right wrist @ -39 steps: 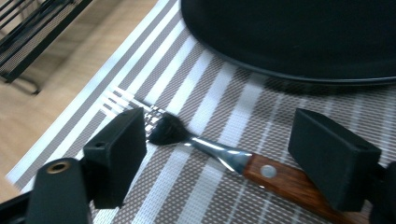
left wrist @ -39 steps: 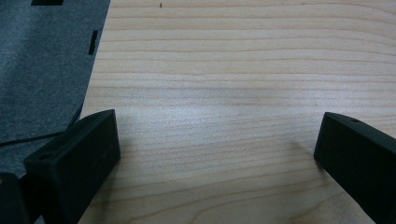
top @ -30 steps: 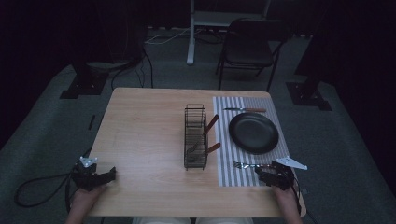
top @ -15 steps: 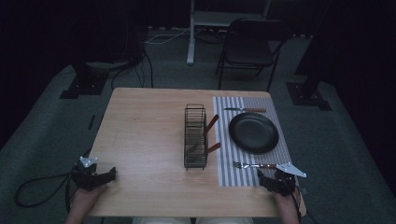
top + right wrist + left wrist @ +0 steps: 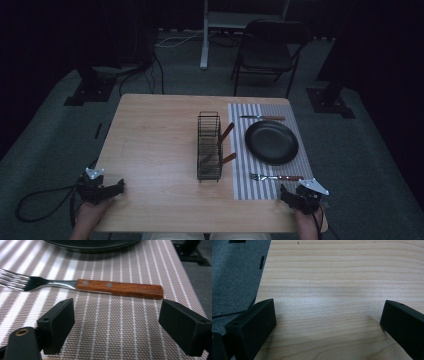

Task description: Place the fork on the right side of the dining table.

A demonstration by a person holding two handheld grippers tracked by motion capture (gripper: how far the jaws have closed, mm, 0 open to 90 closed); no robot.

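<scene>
The right gripper (image 5: 116, 322) has its fingers (image 5: 56, 325) released, empty, over the striped placemat (image 5: 120, 340); the wooden-handled fork (image 5: 119, 288) lies just beyond at twelve o'clock. The left gripper (image 5: 327, 327) is spread too, over bare worktop (image 5: 337, 275).

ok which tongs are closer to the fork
Right. The right tongs sit open just short of the fork on the striped mat, while the left tongs are open over bare table at the far left.
</scene>
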